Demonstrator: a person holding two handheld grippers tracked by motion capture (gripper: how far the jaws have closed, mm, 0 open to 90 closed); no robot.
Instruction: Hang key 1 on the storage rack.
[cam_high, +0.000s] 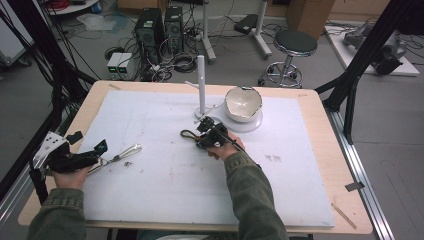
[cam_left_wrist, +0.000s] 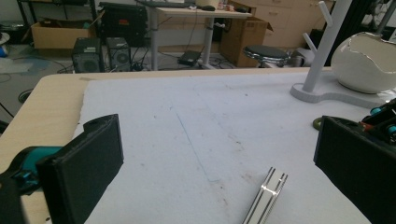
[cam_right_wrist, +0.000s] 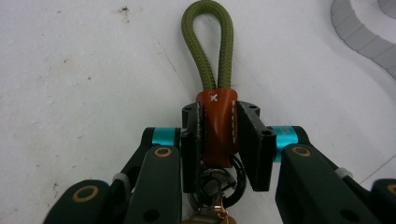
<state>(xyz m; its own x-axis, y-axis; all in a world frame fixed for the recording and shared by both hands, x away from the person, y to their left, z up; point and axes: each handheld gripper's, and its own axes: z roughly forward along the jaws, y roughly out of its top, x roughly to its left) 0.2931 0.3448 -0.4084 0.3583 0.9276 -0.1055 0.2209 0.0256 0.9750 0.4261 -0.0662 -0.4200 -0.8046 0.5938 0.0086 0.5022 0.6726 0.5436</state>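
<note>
The right gripper (cam_right_wrist: 218, 140) had its fingers (cam_right_wrist: 191, 144) clamped on the brown leather tab of a keychain (cam_right_wrist: 217, 126), whose olive cord loop (cam_right_wrist: 208, 42) lay flat ahead on the white mat (cam_high: 165, 185). In the high view that gripper (cam_high: 207, 134) sat near the middle of the counter (cam_high: 320, 100), just in front of the white stand (cam_high: 201, 85) and the cracked white bowl (cam_high: 243, 103). The left gripper (cam_high: 102, 150) rested near the counter's left edge, fingers (cam_left_wrist: 84, 163) standing wide apart and gripping nothing, with a slim metal clip (cam_high: 125, 152) lying just beyond them.
</note>
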